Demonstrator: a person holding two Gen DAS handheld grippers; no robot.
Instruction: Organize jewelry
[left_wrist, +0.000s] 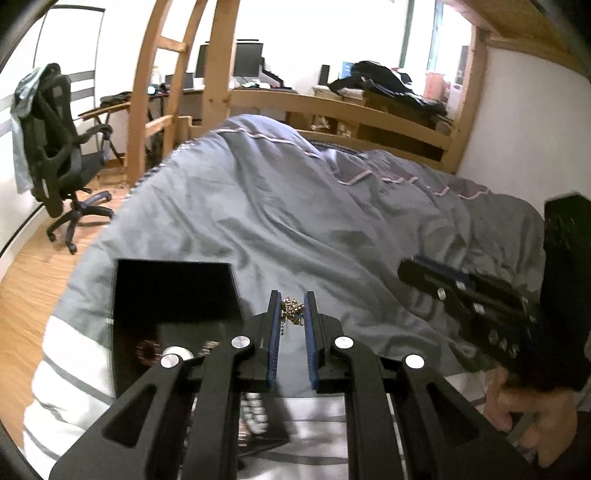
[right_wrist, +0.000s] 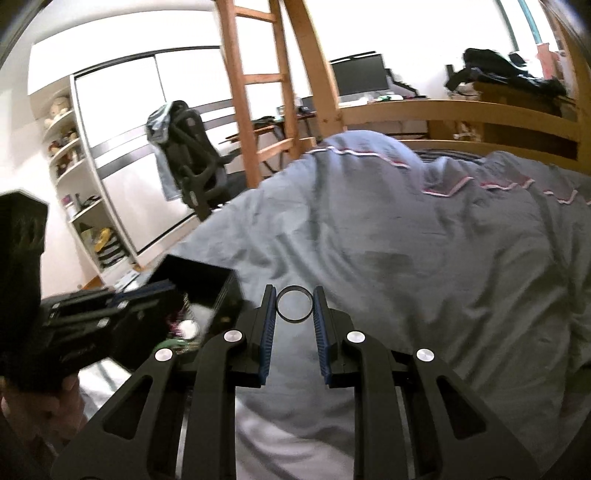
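Left hand-held gripper (left_wrist: 293, 308) pinches a chain (left_wrist: 291, 312); right hand-held gripper (right_wrist: 294, 304) clamps a ring (right_wrist: 294, 304).

The black box's (left_wrist: 173, 291) contents are blurred and half hidden behind the left gripper's fingers (left_wrist: 274, 332).

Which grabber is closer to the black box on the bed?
Left. The left gripper, pinching a chain, hangs right beside the black box. The right gripper, holding a ring, is farther out over the blanket.

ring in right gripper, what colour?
Black ring, clearest in the right wrist view.
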